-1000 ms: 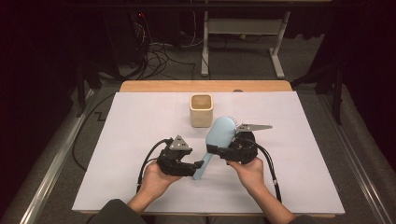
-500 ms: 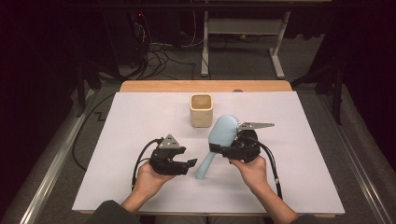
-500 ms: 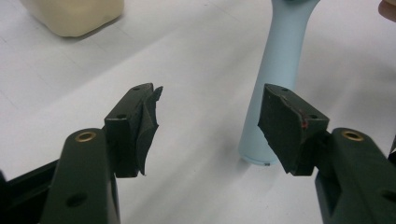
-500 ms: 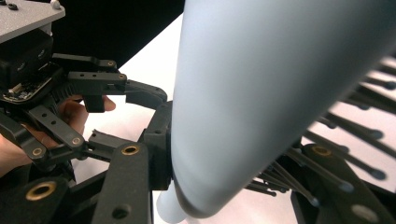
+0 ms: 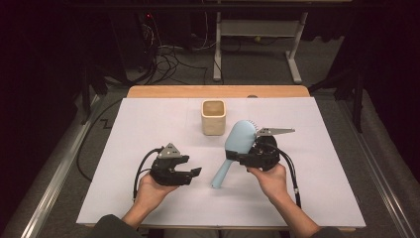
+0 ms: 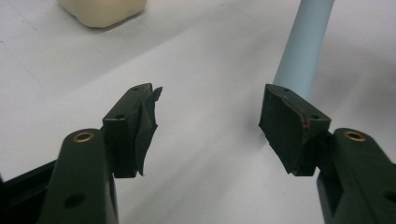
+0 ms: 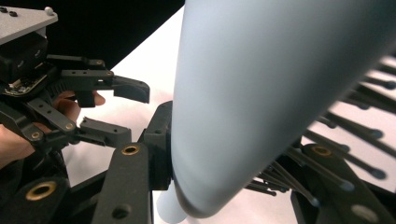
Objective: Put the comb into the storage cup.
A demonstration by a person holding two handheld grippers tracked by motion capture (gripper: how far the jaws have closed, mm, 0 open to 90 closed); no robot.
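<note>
Gripping a light blue hairbrush (image 5: 236, 144) by its head between the right gripper (image 5: 242, 157) jaws, handle slanting down beyond the spread, empty left gripper (image 5: 194, 173) jaws; lying beneath, a white sheet (image 5: 148, 124) over a wooden table (image 5: 163, 92), cream cup (image 5: 213, 117) beyond, cables (image 5: 168, 54) trailing across dark floor.

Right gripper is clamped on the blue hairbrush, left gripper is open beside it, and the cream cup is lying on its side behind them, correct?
Not quite: the cup stands upright with its mouth facing up, as the high view shows. The rest holds: the right gripper is clamped on the hairbrush, and the left gripper is open beside it.
</note>
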